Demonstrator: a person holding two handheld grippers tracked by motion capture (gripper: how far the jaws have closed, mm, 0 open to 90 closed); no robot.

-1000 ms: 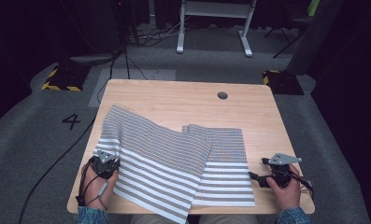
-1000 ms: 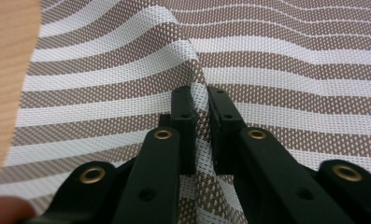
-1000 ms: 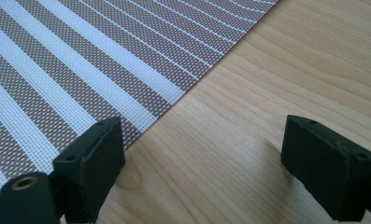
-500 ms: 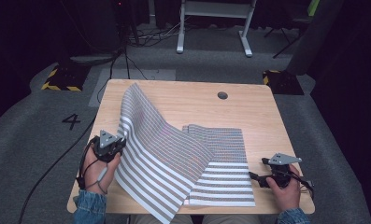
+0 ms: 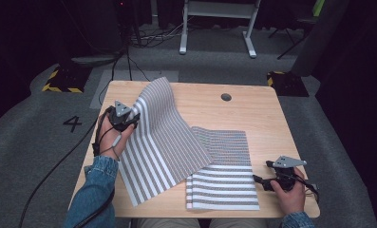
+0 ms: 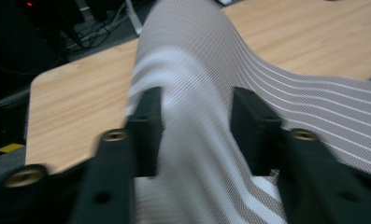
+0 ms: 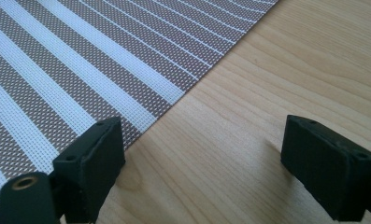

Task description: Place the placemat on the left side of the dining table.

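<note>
Striped mat lifted, apparently loose between opening left gripper jaws.

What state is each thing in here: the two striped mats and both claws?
Left mat: far edge lifted and curled up, near part flat on the table, overlapping the right mat.
Right mat: lying flat.
Left claw: jaws apart and just been opening, the raised mat edge between them, no longer pinched.
Right claw: open, nothing between the jaws, beside the right mat's edge.
</note>
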